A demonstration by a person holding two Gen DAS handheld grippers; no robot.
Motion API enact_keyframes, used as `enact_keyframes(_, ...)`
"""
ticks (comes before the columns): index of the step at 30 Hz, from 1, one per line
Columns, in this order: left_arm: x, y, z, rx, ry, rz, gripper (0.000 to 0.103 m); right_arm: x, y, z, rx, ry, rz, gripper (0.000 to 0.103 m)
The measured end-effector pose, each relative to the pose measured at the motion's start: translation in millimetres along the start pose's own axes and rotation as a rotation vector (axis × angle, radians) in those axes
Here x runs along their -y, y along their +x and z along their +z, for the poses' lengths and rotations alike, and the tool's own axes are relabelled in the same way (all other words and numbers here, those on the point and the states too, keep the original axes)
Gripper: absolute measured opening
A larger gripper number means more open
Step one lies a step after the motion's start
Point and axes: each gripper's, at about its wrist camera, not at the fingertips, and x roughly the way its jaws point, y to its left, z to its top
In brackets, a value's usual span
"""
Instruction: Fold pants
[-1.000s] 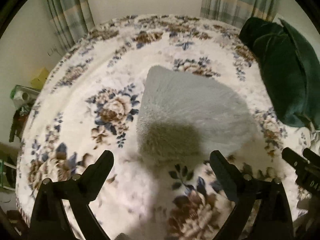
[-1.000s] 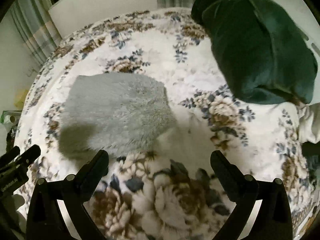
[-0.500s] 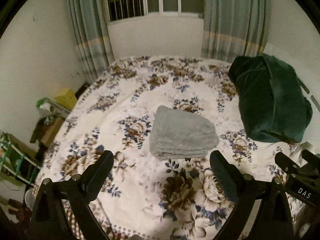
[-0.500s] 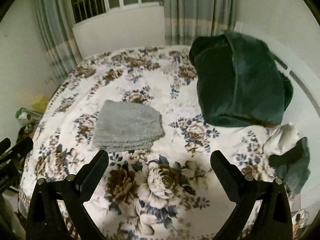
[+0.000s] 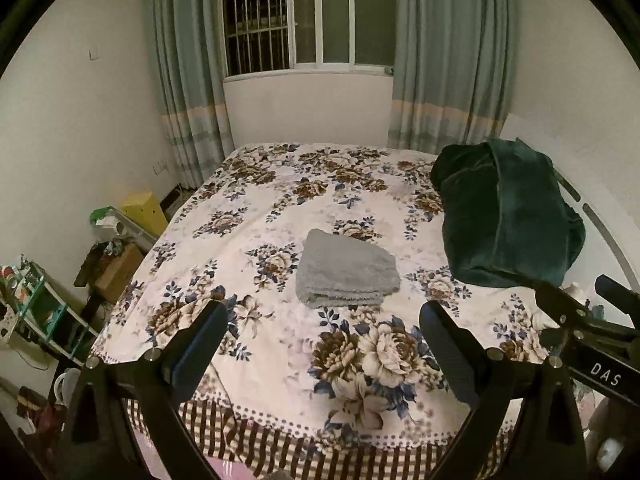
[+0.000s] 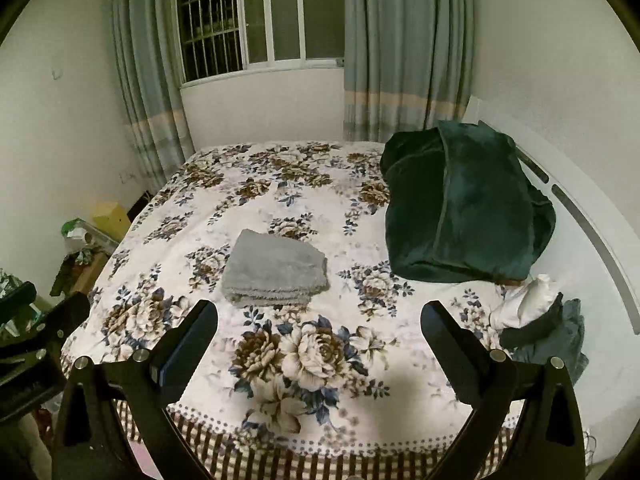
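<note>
The pants [image 5: 347,275] lay folded in a neat grey stack mid-bed [image 5: 280,364], apart from both hand-held grippers. The left hand-held gripper [image 5: 320,344] and right hand-held gripper [image 6: 319,342] hung wide apart, empty. Folding looked done; any tidying should press gently, not drag.

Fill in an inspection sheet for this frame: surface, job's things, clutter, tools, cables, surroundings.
Surface: bed with floral bedspread, flat.
Job's things: grey pants folded into a compact stack, lying mid-bed, untouched.
Clutter: dark green blanket bundled at the bed's right side; white and dark clothes near the right edge.
Tools: left tool and right tool both open, empty, held back above the near edge of the bed.
Cables: nothing seen.
Surroundings: barred window, curtains, yellow box and cluttered shelf left of the bed.
</note>
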Motion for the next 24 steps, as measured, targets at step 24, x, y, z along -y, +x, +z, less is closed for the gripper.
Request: enact_keyframes(24, -14.4, -48.0, -13.2, 0.047, 0.01, 0.01, 0.103, -3.7, -82.2, -12.6, 0.049, -0.001, -0.004, 0.103)
